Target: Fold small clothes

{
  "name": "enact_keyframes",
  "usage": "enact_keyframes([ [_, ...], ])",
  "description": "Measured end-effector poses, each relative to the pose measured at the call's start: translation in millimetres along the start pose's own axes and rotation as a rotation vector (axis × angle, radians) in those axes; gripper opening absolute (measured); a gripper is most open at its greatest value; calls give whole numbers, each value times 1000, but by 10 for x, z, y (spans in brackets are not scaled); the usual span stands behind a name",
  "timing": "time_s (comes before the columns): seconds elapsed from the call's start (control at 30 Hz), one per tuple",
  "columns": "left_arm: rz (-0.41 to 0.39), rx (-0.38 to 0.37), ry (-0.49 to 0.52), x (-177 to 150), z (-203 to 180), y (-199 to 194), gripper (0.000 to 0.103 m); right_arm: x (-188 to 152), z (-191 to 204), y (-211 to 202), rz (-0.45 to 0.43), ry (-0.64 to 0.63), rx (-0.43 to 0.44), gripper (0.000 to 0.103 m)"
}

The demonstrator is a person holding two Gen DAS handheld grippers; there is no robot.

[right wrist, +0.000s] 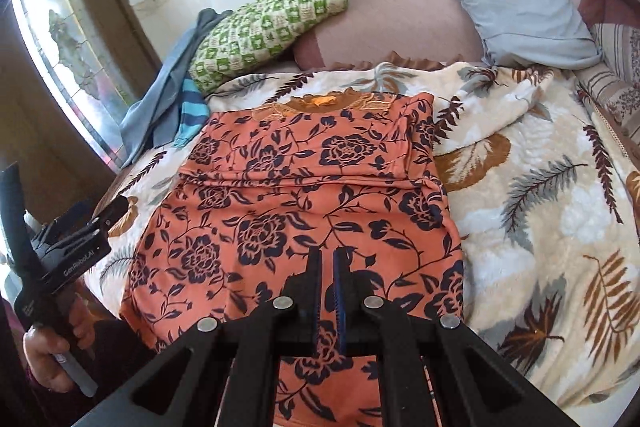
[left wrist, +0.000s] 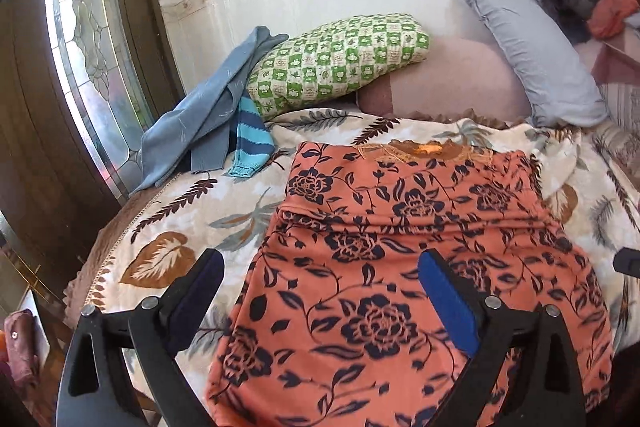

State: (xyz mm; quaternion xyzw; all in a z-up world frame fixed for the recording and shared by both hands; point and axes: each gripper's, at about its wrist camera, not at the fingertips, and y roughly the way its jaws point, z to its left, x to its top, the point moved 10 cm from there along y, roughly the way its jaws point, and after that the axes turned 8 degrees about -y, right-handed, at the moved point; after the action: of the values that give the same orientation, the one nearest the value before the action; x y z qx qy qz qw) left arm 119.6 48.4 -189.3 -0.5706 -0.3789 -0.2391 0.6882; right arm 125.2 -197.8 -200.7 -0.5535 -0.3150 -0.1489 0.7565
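Orange floral top (right wrist: pixel 304 195) lies flat on the bed (right wrist: pixel 540 227), sleeves apparently tucked in; left gripper (left wrist: pixel 320 291) fingers wide apart over its near left part, right gripper (right wrist: pixel 327 267) fingers nearly together, gripping nothing; next: likely pinch hem, fold toward collar.

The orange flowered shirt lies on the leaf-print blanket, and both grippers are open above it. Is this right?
Not quite. Only the left gripper is open, as the left wrist view shows. The right gripper is shut, its fingers nearly touching in the right wrist view. The orange flowered shirt does lie on the leaf-print blanket.
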Motion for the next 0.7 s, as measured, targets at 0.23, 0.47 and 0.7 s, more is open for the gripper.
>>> enact_keyframes([
  [0.23, -24, 24, 16, -22, 90, -251, 98, -160, 198, -61, -2, -24, 27, 7],
  [0.47, -32, 31, 22, 13, 93, -330, 98, -166, 273, -153, -19, -61, 23, 7],
  [0.7, -19, 36, 27, -54, 120, -332, 98, -196, 265, -172, -21, -47, 37, 7],
])
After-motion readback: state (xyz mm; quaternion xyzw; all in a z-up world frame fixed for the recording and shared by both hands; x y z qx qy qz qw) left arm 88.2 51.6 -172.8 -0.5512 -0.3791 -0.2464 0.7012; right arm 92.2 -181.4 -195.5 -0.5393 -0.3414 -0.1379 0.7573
